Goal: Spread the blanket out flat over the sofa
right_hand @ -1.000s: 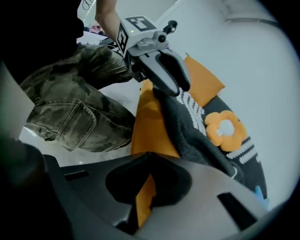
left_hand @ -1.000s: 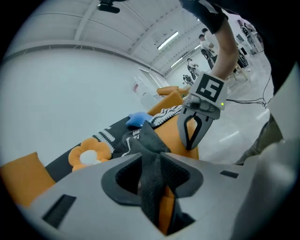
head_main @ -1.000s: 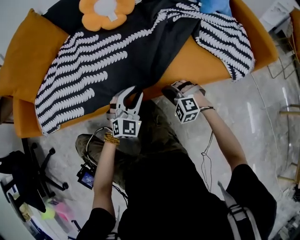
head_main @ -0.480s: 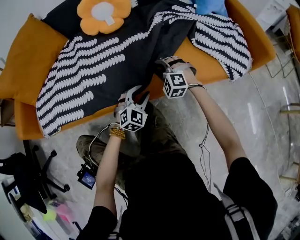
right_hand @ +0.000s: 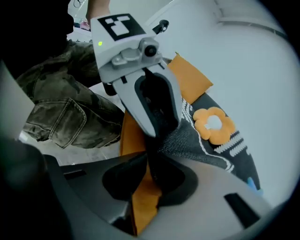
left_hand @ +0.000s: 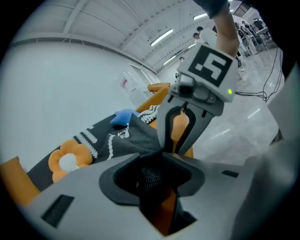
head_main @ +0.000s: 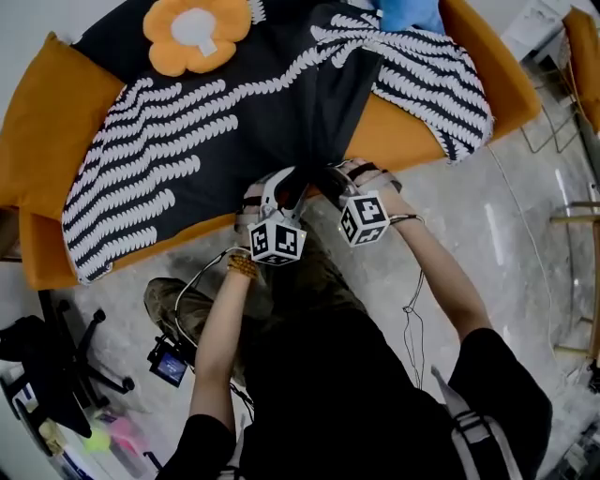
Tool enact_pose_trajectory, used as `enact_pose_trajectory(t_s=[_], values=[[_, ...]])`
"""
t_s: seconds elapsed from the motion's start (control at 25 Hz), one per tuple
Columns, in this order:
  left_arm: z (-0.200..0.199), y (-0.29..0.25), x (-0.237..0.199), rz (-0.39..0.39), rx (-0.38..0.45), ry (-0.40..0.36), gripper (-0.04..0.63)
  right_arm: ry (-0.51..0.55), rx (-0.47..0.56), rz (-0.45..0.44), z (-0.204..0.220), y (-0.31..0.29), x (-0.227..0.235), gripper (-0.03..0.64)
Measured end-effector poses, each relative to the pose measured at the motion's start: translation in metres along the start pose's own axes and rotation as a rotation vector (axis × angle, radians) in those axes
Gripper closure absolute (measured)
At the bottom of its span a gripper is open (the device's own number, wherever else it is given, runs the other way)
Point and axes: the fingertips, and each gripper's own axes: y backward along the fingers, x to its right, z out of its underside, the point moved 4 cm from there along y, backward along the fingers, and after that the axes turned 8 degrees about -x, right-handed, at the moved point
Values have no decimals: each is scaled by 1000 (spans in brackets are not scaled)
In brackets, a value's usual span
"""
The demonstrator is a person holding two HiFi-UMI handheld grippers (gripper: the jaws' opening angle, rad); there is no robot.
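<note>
Stretching across the top of the head view is the orange sofa, and draped over most of it lies the black blanket with its white wavy stripes: flat and tidy on the left half, but rucked into a heap at the right end, with a wedge of bare orange seat showing between the heap and the front edge. A flower cushion sits on the blanket up at the back, and something blue pokes out near the heap. Down at the front edge, both tools are side by side, almost touching! The left gripper has just been closing its fingers, and its own view shows dark cloth bunched right in the gap, so that looks like a grip on the blanket's edge. The right gripper has just been closing too and pinches the same edge just beside it, with folds fanning up the sofa from that point. Now the smart play, I'd say: keep both pinches firm, slide the hands apart along the hem, carry the right one toward the bare wedge, and pull low and evenly so the heap unrolls without dragging that cushion along.
</note>
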Motion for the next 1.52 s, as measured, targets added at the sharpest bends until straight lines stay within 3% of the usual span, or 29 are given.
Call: enact_pose_trajectory(t_s=[0.12, 0.2, 0.28, 0.36, 0.48, 0.6, 0.76, 0.92, 1.0, 1.08, 1.2, 1.28, 1.36, 1.48, 1.52], values=[[11, -10, 7, 7, -41, 12, 440, -33, 50, 38, 14, 11, 26, 476], [11, -12, 9, 7, -43, 10, 446, -94, 36, 58, 39, 16, 54, 369], [10, -13, 10, 21, -51, 9, 470, -158, 4, 61, 66, 19, 79, 337], [10, -11, 9, 37, -54, 21, 516, -188, -24, 47, 86, 20, 93, 348], [5, -1, 3, 42, -27, 59, 523, -105, -74, 37, 93, 0, 91, 376], [-21, 8, -3, -2, 41, 46, 520, -79, -67, 61, 74, -25, 84, 600], [-51, -1, -2, -20, 97, -15, 434, -87, -76, -34, 38, -18, 50, 604], [-46, -23, 10, 40, 44, -48, 393, -8, -26, -72, 24, 10, 4, 607], [-46, -21, 14, 41, 38, -70, 384, -74, 42, -66, 31, 26, 9, 560], [-52, -11, 14, 15, 63, -97, 383, -186, 54, 6, 57, 35, 35, 501], [-72, 0, 11, -23, 126, -166, 383, -351, -77, 215, 122, 31, 99, 483], [-88, -4, 10, -17, 150, -188, 383, -403, -192, 308, 162, 23, 132, 481], [-96, -17, 8, 0, 146, -180, 383, -439, -262, 333, 186, 12, 148, 480], [-91, -40, 8, 38, 90, -147, 383, -493, -327, 296, 205, -9, 152, 489], [-87, -47, 10, 54, 67, -127, 383, -501, -340, 288, 209, -14, 150, 581]])
